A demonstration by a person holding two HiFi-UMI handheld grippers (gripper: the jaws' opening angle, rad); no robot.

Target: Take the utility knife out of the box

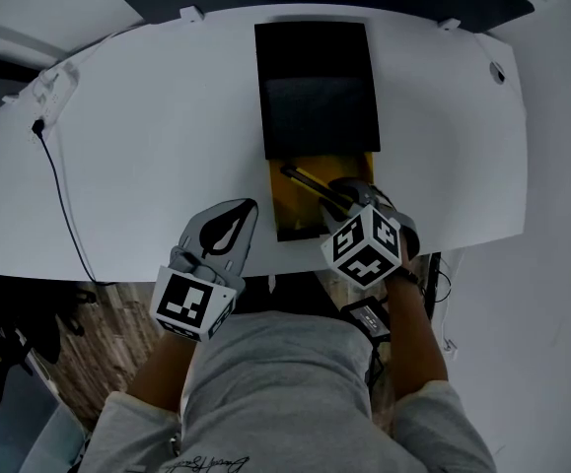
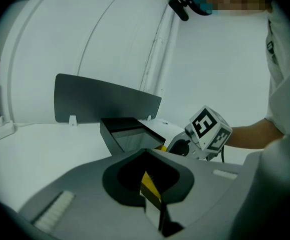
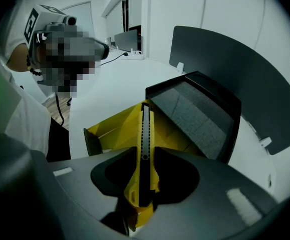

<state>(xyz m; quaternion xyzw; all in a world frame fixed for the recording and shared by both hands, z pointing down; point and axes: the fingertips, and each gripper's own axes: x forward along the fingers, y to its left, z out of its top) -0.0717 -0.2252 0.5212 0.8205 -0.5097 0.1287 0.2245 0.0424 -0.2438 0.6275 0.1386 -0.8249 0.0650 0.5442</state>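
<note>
Right gripper [image 3: 143,164] clamps the utility knife [image 3: 145,126] over the box [image 3: 109,127] at the tabletop's [image 1: 147,146] near edge; best lifted straight up; left gripper [image 1: 244,213] closed.

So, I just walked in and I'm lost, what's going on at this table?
A person with a gripper in each hand is taking a utility knife out of a box on the white table. The box's yellow tray is slid out of its black sleeve. The right gripper has its jaws closed on the knife, which points out over the tray. The left gripper, jaws together, is beside the tray near the table's front edge.
</note>
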